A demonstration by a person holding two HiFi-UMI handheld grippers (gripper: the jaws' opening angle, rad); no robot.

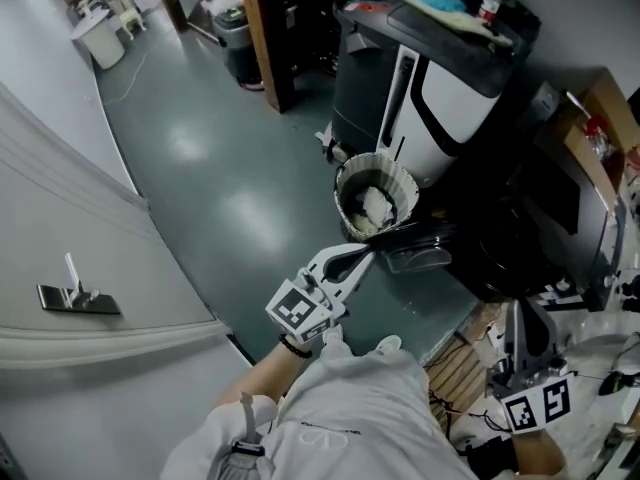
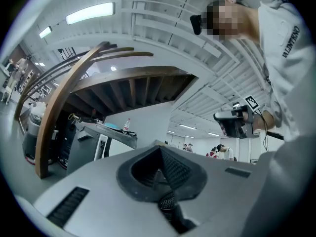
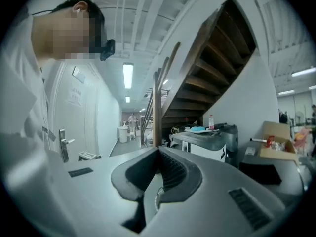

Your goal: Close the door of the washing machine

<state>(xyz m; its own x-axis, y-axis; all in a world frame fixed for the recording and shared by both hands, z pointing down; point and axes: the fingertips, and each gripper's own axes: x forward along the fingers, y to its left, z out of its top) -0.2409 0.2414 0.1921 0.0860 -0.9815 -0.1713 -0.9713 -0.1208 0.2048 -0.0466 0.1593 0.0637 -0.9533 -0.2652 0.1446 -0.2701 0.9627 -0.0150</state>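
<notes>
A dark, boxy washing machine (image 1: 545, 218) stands at the right of the head view. Its glossy dark door (image 1: 420, 246) swings out to the left, toward a ribbed laundry basket (image 1: 375, 200) that holds white cloth. My left gripper (image 1: 372, 251) is shut and empty, with its tips close to the door's near edge; I cannot tell whether they touch. My right gripper (image 1: 524, 313) is shut and empty, low at the right beside the machine. The left gripper view shows its jaws together (image 2: 160, 149), and the right gripper view shows the same (image 3: 159, 152).
A black-and-white appliance (image 1: 440, 78) behind the basket carries a blue cloth and a bottle (image 1: 489, 1). A white door with a lever handle (image 1: 75, 298) fills the left. A wooden stair post (image 1: 265, 38), a cardboard box (image 1: 600, 128) and floor cables (image 1: 470, 398) are also nearby.
</notes>
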